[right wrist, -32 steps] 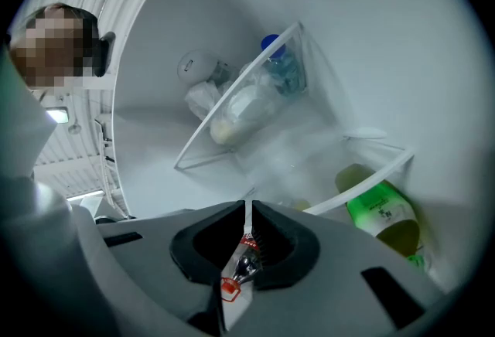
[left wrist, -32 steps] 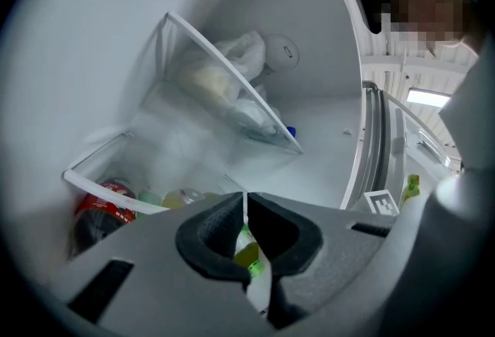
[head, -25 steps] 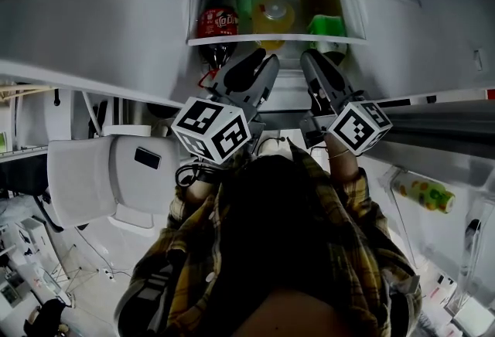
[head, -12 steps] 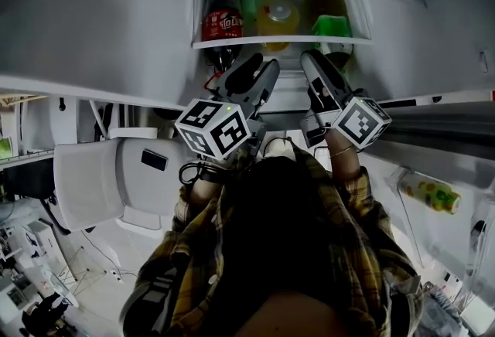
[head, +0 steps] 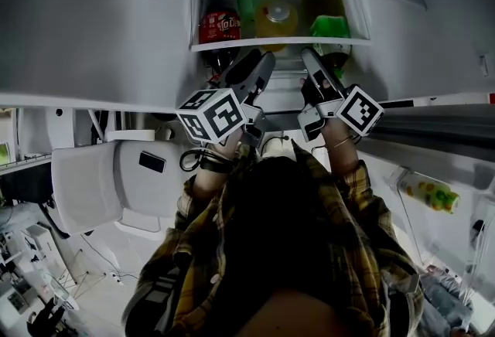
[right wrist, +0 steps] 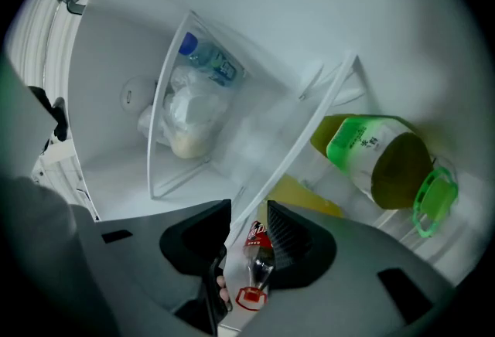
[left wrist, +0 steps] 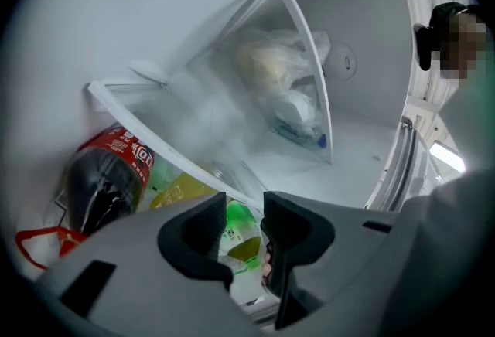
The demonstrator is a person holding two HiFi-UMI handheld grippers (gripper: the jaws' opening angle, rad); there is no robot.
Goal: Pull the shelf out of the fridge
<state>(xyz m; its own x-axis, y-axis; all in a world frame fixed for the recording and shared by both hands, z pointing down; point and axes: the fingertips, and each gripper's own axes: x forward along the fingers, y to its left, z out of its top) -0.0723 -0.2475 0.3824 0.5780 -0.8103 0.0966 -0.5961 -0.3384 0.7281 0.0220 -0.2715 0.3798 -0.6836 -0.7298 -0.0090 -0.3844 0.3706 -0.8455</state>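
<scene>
1. White fridge (left wrist: 155, 3) walls fill the background, with the door open. A person in a plaid shirt (head: 255, 250) stands close, both arms raised into it.
2. Nearest, the left gripper (head: 260, 59) and right gripper (head: 311, 57) are both spread wide and grasp nothing.
3. Just past them is the glass shelf (head: 278, 40), seated in the fridge. Its white front edge runs into the gap of the right jaws and up to the left jaws, but neither pinches it. If the jaws close off the trim, they would likely slip on the bare glass.
4. A cola bottle (head: 219, 25), a yellow bottle (head: 277, 17) and a green bottle (head: 331, 25) lie at that front edge. I cannot tell whether they are on the shelf or under it. The cola neck shows between the right jaws and could get nipped, and a jerk could roll the bottles out.
5. Farthest in, bags (left wrist: 282, 88) sit on another shelf. Pulling harder on one side could wedge the shelf crooked between the side walls.
</scene>
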